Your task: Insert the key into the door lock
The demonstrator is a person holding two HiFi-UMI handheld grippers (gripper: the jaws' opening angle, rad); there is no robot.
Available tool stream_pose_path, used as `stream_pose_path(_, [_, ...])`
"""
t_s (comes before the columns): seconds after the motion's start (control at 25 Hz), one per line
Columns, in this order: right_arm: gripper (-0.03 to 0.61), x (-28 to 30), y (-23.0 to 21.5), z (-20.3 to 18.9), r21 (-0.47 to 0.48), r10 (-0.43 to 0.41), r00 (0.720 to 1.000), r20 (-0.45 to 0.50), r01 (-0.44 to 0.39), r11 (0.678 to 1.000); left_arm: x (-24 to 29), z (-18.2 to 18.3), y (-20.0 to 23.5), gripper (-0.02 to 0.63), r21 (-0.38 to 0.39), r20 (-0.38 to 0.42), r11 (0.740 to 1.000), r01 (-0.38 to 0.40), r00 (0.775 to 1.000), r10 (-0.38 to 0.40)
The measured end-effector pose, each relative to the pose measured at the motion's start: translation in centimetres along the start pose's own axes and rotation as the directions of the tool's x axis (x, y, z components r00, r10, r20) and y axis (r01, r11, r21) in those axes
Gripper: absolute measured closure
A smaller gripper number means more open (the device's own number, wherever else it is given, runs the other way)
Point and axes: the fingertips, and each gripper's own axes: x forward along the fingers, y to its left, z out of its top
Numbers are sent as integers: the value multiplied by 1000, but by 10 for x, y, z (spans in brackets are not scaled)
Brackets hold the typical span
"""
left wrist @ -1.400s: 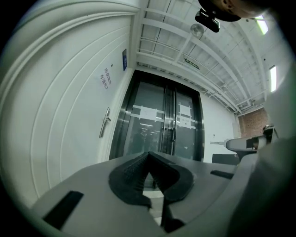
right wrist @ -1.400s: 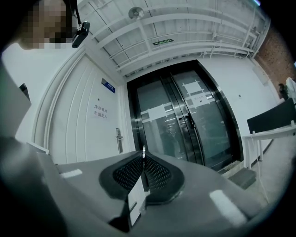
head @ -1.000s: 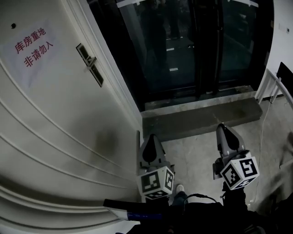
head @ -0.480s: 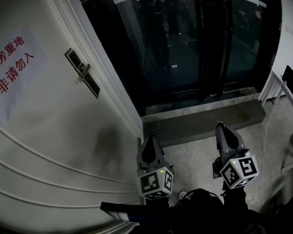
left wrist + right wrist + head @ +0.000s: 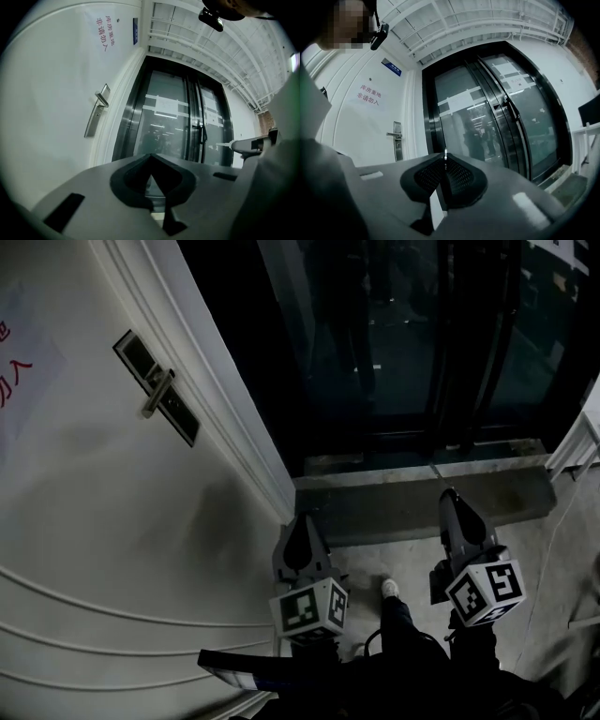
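Observation:
The white door (image 5: 112, 521) fills the left, and its dark lock plate (image 5: 156, 387) with a lever handle sits at the upper left. The plate also shows in the left gripper view (image 5: 96, 117) and the right gripper view (image 5: 397, 140). My right gripper (image 5: 449, 493) is shut on a small metal key (image 5: 446, 153), whose tip pokes out past the jaw tips. The key points at the glass doors, well right of the lock. My left gripper (image 5: 302, 519) hangs near the door's bottom corner, shut with nothing in it (image 5: 150, 157). Both grippers are far below the lock.
Dark glass double doors (image 5: 403, 343) stand right of the white door, behind a grey stone threshold (image 5: 422, 493). A paper sign with red characters (image 5: 9, 371) is on the door's left edge. A white railing (image 5: 577, 442) stands far right. My shoe (image 5: 389, 589) is on the floor between the grippers.
The view has shifted forward and right, so the lock plate slid left and looks larger. My foot has stepped forward. Both grippers keep their pose and stay shut.

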Motion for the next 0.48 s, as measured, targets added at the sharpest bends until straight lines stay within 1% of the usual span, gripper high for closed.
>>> stream_pose_path(0.16, [566, 61, -35, 7, -3, 26, 1000, -4, -26, 1000, 61, 2, -11, 612, 11, 11, 1000, -23, 1000, 23])
stream_pose_path(0.28, [566, 106, -58, 11, 1, 57, 998, -27, -57, 998, 105, 2, -18, 612, 10, 9, 999, -47, 999, 47])
stream_pose_path(0.48, [566, 177, -74, 19, 3, 142, 989, -38, -142, 990, 156, 11, -9, 613, 14, 29, 991, -130, 991, 130])
